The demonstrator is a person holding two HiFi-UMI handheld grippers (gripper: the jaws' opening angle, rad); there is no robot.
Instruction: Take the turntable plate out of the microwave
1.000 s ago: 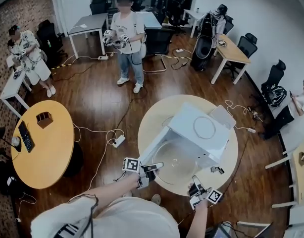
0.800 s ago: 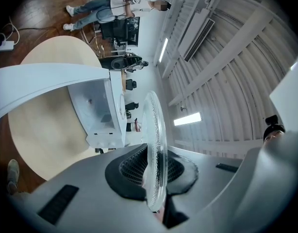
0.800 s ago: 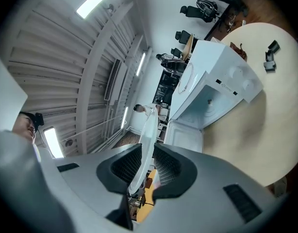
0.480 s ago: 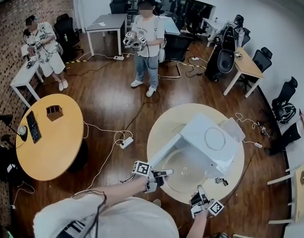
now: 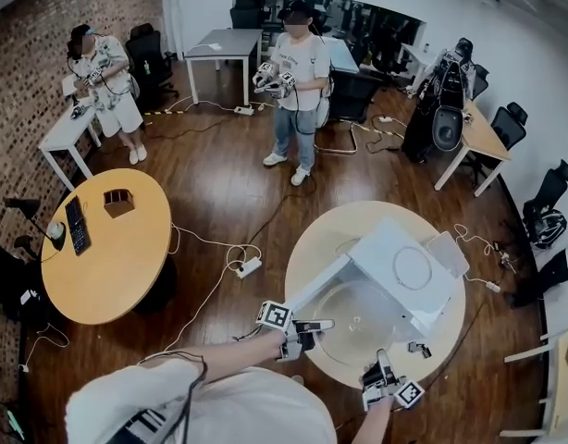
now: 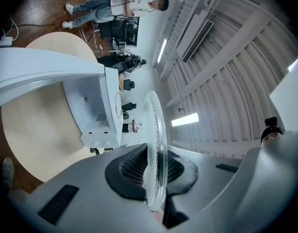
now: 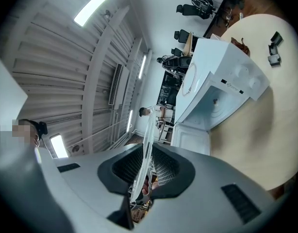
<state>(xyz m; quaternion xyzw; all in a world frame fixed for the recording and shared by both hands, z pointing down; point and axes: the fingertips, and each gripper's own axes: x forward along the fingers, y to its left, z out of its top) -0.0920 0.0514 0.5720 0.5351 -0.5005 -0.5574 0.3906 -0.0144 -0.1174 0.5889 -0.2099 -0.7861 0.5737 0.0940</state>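
Observation:
The clear glass turntable plate hangs level in front of the white microwave's open cavity, above the round table. My left gripper is shut on its left rim. My right gripper grips the near right rim, and its jaws are closing on it. In the left gripper view the plate stands edge-on between the pads of the left gripper, with the microwave beyond. In the right gripper view the plate is pinched edge-on in the right gripper, with the microwave ahead.
The microwave door swings open to the left, close to my left gripper. Small dark parts lie on the pale round table. A second round table, floor cables with a power strip and standing people lie farther off.
The head view has shifted, so the whole scene sits further right and lower. Both grippers still hold the plate in front of the microwave, about where it was.

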